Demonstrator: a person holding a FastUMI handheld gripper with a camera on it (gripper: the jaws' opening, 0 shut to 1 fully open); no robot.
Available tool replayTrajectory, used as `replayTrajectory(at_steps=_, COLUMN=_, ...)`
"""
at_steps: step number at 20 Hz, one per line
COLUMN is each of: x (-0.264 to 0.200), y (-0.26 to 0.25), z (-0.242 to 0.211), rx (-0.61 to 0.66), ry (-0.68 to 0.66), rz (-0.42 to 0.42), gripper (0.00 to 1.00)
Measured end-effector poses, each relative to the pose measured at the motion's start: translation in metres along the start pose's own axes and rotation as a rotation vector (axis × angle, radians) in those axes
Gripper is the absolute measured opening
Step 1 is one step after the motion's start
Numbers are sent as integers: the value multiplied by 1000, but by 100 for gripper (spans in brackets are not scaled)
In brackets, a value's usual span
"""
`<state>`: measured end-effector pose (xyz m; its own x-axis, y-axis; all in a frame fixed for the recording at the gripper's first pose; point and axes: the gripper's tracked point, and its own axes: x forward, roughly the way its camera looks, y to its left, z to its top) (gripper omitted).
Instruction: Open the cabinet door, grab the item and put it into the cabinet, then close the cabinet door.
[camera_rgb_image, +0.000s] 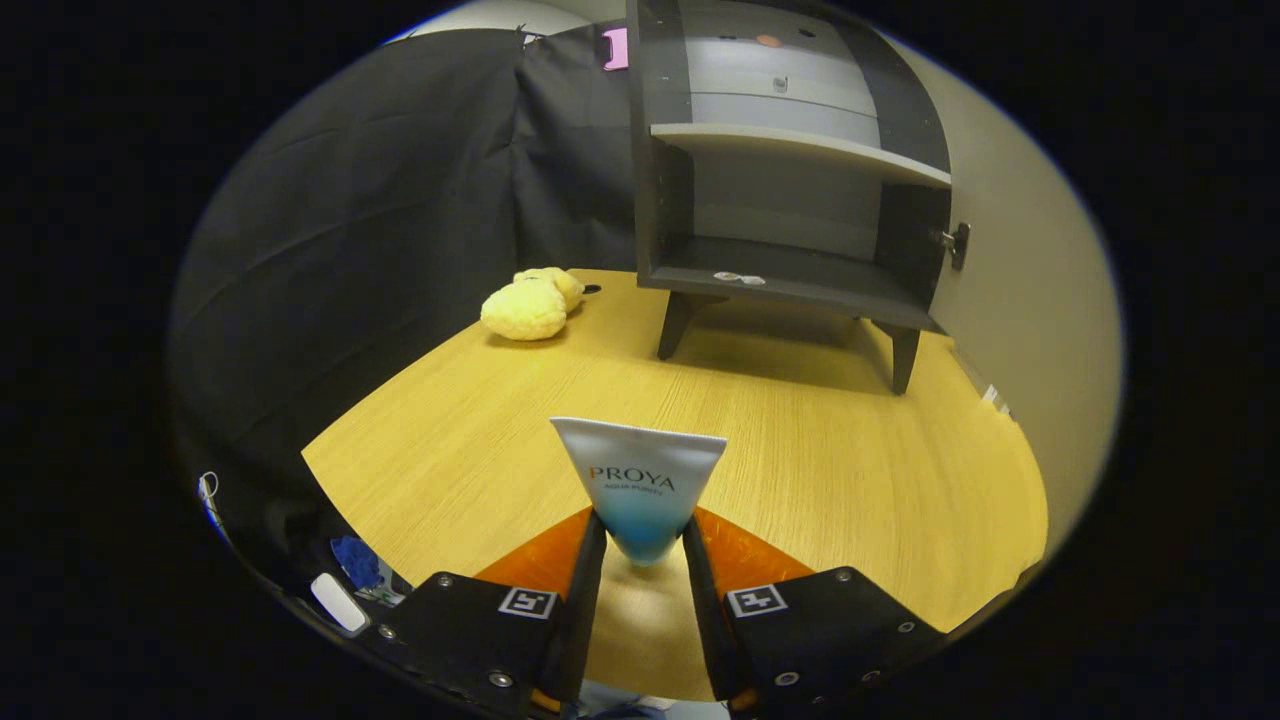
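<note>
Carry step: the tongs (643, 545) pinch a white-and-blue plastic tube (640, 490); next, lift it ahead into the open dark-grey wooden cabinet (790, 280) (lower shelf).

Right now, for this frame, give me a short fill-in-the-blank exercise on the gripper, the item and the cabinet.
1. The gripper is shut on the ____, with one finger pressing each side of it.
2. The cabinet beyond the fingers stands with its door ____.
3. The yellow plush toy lies on the wooden ____, beside the cabinet's legs.
4. The cabinet's bottom shelf holds a few small pieces near its ____ edge.

Missing words: tube; open; table; front
</note>
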<state>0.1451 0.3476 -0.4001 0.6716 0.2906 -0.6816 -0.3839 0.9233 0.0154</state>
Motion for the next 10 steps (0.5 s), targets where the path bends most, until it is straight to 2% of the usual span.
replayTrajectory(at_steps=10, x=-9, y=-49, z=134, rx=54, ry=-94, rz=-67, gripper=47)
